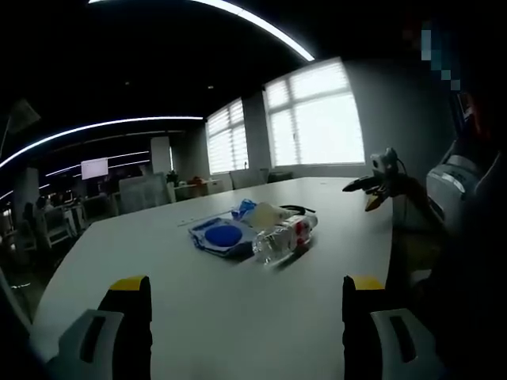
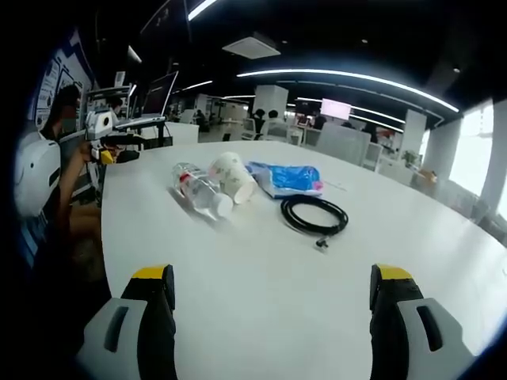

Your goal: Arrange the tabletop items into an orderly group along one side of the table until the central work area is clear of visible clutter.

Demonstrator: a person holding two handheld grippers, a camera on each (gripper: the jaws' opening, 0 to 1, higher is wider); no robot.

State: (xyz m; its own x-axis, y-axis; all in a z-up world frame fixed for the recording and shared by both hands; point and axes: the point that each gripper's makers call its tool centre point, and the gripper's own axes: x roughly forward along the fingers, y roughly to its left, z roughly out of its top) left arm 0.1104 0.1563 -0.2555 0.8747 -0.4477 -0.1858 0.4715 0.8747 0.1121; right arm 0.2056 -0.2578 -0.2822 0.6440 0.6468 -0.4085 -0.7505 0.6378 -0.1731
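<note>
Both grippers' fingers spread empty; beside the paper cup (image 2: 232, 176), the plastic bottle (image 2: 200, 190) (light, slippery, likely rolls) wants a mid-body grasp.

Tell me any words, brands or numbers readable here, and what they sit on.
None can be read.
Clear plastic bottle lying on its side: red and white label, print too blurred.
Blue and white plastic packet: markings too blurred.
White paper cup on its side: faint pattern, no legible text.
Black coiled cable: no writing seen.
</note>
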